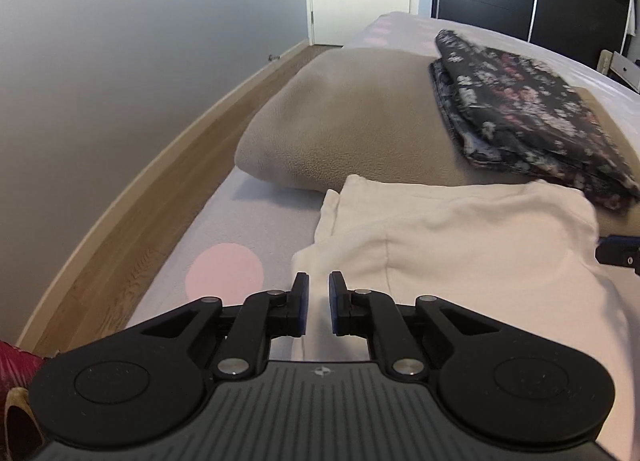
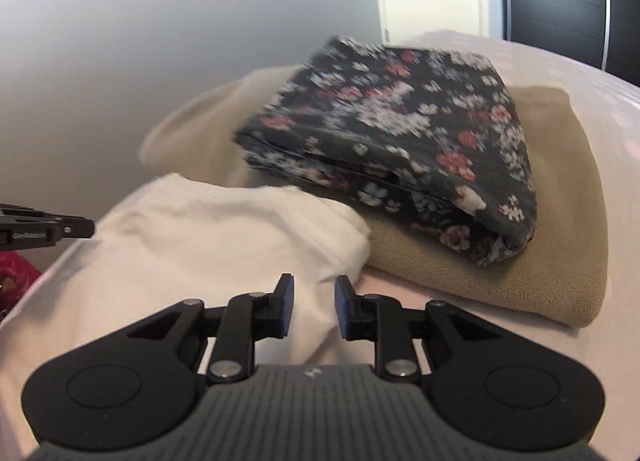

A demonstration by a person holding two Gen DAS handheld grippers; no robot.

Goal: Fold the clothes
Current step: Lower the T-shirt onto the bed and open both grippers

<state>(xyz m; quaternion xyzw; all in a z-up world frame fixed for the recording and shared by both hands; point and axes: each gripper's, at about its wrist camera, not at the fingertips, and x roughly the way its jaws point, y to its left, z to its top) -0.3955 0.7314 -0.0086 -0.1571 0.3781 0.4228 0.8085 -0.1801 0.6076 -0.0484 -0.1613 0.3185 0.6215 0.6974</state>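
Bedroom, spotted bed (image 1: pixel 248 221): the white garment (image 1: pixel 460 245) lies before a folded stack. Both tools, left (image 1: pixel 319 303) and right (image 2: pixel 314 307), pinch its near edge (jaws narrow); lift evenly, keeping the edge taut.

We saw the floral garment (image 2: pixel 400 133) smeared by motion blur, the other gripper (image 1: pixel 618 255) cut off at the frame edge, the white garment's (image 1: pixel 460 245) near hem hidden behind the gripper body, a red item (image 1: pixel 16 361) mostly cropped.
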